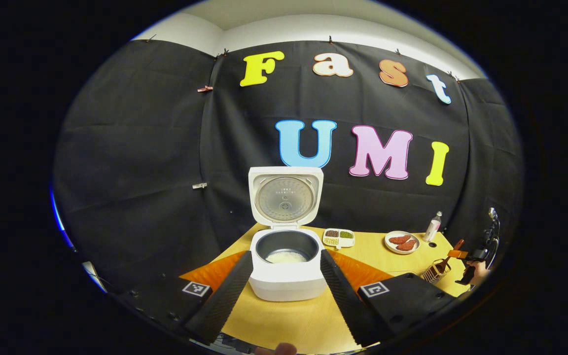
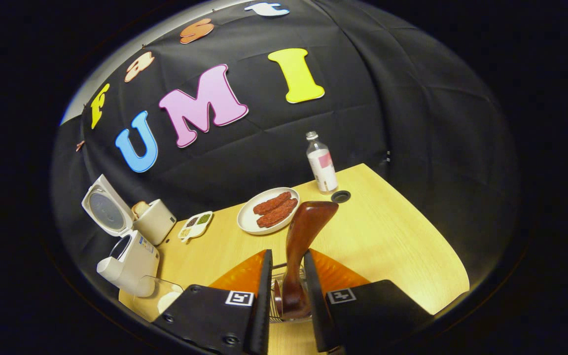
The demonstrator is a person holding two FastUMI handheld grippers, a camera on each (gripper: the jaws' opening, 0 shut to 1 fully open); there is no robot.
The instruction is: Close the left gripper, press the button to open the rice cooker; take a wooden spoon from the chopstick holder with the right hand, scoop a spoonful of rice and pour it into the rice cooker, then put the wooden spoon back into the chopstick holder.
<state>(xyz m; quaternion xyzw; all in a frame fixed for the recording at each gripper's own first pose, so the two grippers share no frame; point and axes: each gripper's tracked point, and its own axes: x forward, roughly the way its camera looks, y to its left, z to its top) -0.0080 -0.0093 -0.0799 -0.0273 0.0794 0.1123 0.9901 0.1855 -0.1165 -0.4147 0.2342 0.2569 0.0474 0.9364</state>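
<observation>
Left gripper view
Left gripper (image 1: 286, 276): fingers spread wide apart, nothing between them, framing the front of the cooker.
Rice cooker (image 1: 287, 276): on the wooden table (image 1: 284, 320), lid up and upright behind the pot.
Rice (image 1: 286, 257): a pale heap in the bottom of the dark inner pot.
Condiment dish (image 1: 338, 237): just right of the cooker, small divided tray with grains.
Plate (image 1: 401, 242): farther right, holding reddish pieces; a bottle (image 1: 432, 228) stands beside it.
Chopstick holder (image 1: 436, 270): wire basket near the table's right edge, with the other gripper (image 1: 469, 259) and a hand at it.

Right gripper view
Right gripper (image 2: 286, 291): fingers clamped on the wooden spoon (image 2: 300, 251), one on each side of its handle.
Wooden spoon: roughly upright, broad end up, lower end down in the wire holder (image 2: 284, 296).
Rice cooker (image 2: 124, 246): far left, lid open.
Toaster (image 2: 153, 220): behind the cooker, bread in its slot.
Glass bowl (image 2: 158, 296): in front of the cooker, something white inside.
Plate (image 2: 268, 209): beyond the spoon, bottle (image 2: 322, 163) to its right.
</observation>
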